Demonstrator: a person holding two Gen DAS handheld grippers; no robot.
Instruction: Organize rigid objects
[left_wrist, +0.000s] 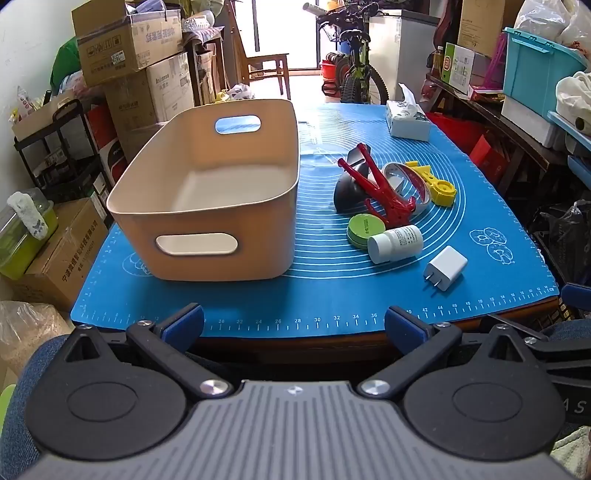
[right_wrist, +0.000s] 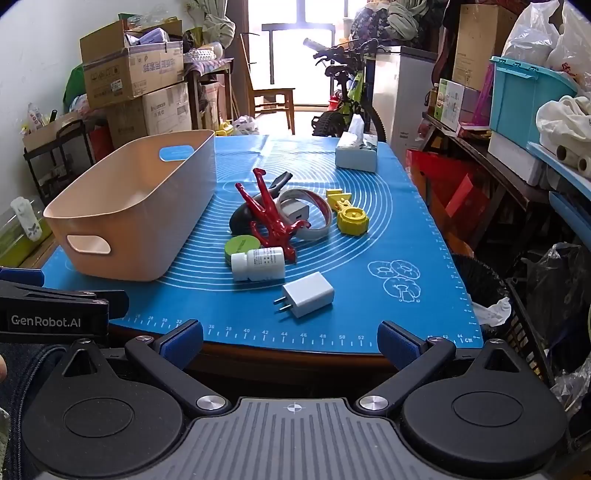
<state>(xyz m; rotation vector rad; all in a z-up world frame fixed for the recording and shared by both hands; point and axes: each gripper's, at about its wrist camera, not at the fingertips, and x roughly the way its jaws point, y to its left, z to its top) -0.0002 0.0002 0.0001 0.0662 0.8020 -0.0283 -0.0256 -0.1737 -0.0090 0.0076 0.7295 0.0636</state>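
Left wrist view first: the left gripper (left_wrist: 294, 323) sits low at the bottom of the frame, short of the table edge, fingers spread wide with nothing between them. Centre left stands the beige bin (left_wrist: 184, 218) on the blue mat (left_wrist: 332, 295) — bare inside. To its right, mid-frame, a cluster: the red tool (left_wrist: 380, 188) lies across a dark grey object (left_wrist: 345, 192) and a tape roll (left_wrist: 406, 177), the yellow piece (left_wrist: 436, 182) just beside the roll. Nearer the camera, a green tin (left_wrist: 364, 229) touches the white bottle (left_wrist: 395, 243), which lies on its side; the white charger (left_wrist: 445, 267) rests apart, lower right. A tissue box (left_wrist: 408, 120) sits at the upper right of the mat.

Right wrist view now — the right gripper (right_wrist: 290, 341) also hangs at the bottom edge, its pads parted wide and holding nothing. The bin (right_wrist: 122, 229) is at mid left, the red tool (right_wrist: 273, 218) dead centre, the bottle (right_wrist: 258, 263) and charger (right_wrist: 308, 294) just below it, the yellow piece (right_wrist: 351, 216) to the right.
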